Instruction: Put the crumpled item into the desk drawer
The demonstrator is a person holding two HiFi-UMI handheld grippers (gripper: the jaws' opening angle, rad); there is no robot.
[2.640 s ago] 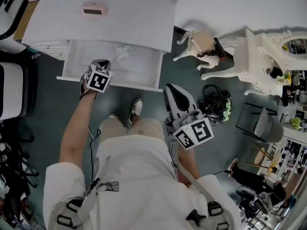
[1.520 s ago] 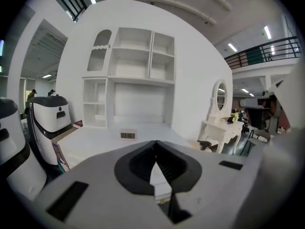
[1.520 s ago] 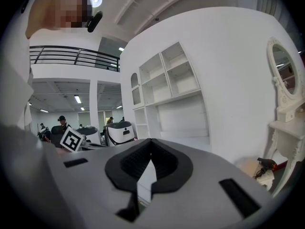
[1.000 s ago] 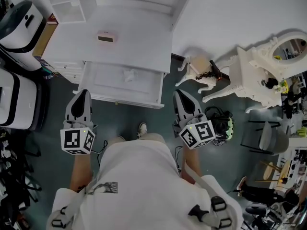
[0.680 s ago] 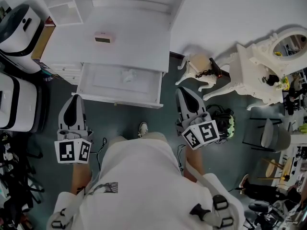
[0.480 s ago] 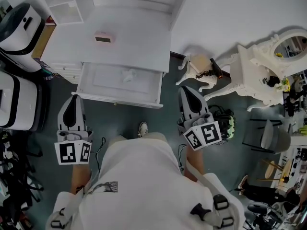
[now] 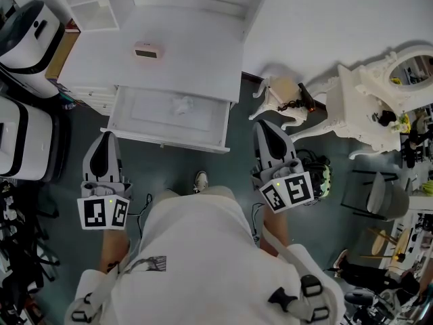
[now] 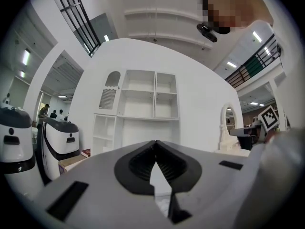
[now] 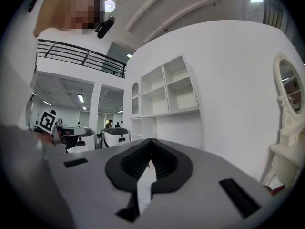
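The white crumpled item [image 7: 181,104] lies inside the open drawer [image 7: 139,137] of the white desk [image 7: 196,53]. My left gripper [image 7: 106,139] hangs shut and empty in front of the drawer's left corner, over the dark floor. In the left gripper view its tips [image 8: 155,143] meet with nothing between them. My right gripper [image 7: 265,127] is held to the right of the drawer, also shut and empty, and in the right gripper view the tips [image 9: 151,141] touch. Both grippers point toward the desk, clear of the drawer.
A small pink box [image 7: 146,50] sits on the desk top. White robot-like machines [image 7: 24,26] stand at the left. An ornate white vanity [image 7: 379,93] and a small chair [image 7: 281,93] are at the right, with a headset [image 7: 314,171] on the floor.
My left gripper has pulled back out of the drawer to its left front corner. The crumpled item stays in the drawer. The right gripper has drifted slightly rightward.
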